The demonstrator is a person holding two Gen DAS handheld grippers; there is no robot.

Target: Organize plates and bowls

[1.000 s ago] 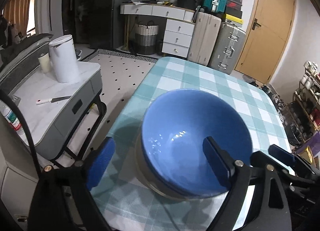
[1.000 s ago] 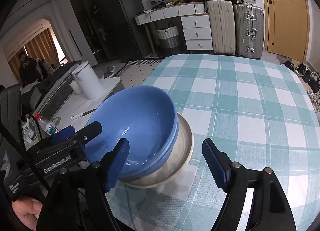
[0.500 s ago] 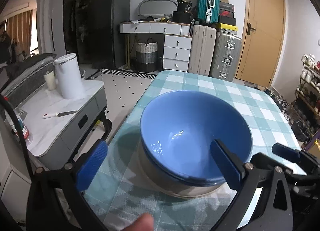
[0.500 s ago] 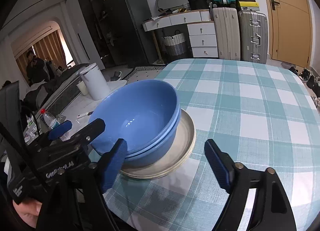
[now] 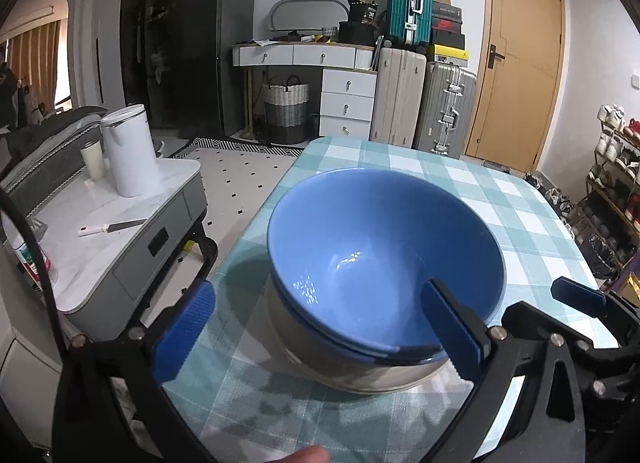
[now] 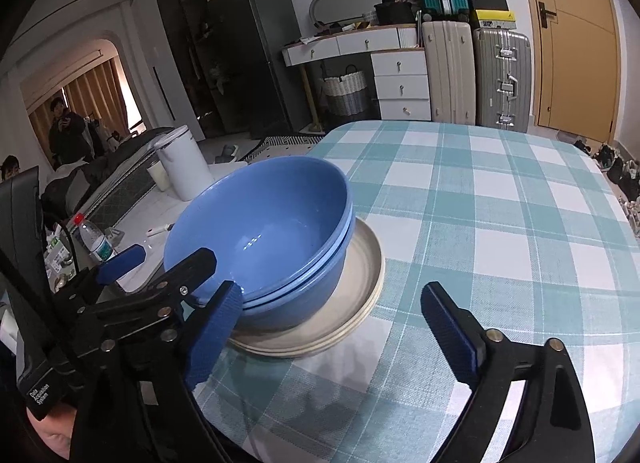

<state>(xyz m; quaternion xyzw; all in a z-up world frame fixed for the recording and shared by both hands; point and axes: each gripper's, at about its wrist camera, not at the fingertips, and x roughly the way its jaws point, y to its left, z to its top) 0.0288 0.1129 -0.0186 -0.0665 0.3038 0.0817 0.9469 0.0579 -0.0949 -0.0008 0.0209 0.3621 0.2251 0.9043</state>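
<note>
**Nested blue bowls sit on stacked plates near the table's left edge**

Two blue bowls [image 6: 264, 239], one nested inside the other, stand upright on a low stack of cream plates [image 6: 352, 303]. The double rims of both the bowls and the plates show in the right wrist view. The stack rests on the table [image 6: 500, 223], covered in a teal-and-white checked cloth, close to its left edge.

The left gripper [image 5: 320, 327] is spread wide around the near side of the stack: its left finger hangs over the cloth beside the plates, and its right finger reaches over the bowl's near rim. Whether that finger touches the rim cannot be told. The right gripper [image 6: 328, 331] is also spread wide, pinching nothing; its left finger lies just beside the bowls' lower wall at the plates' edge, and its right finger hovers over bare cloth, well apart from the stack.

Left of the table stands a grey side cabinet [image 5: 132, 247] with a white canister [image 5: 128, 151] and a knife [image 5: 112, 227] on its pale top. Suitcases [image 5: 424, 103] and a white dresser [image 5: 320, 75] line the far wall beside a wooden door [image 5: 516, 63].
</note>
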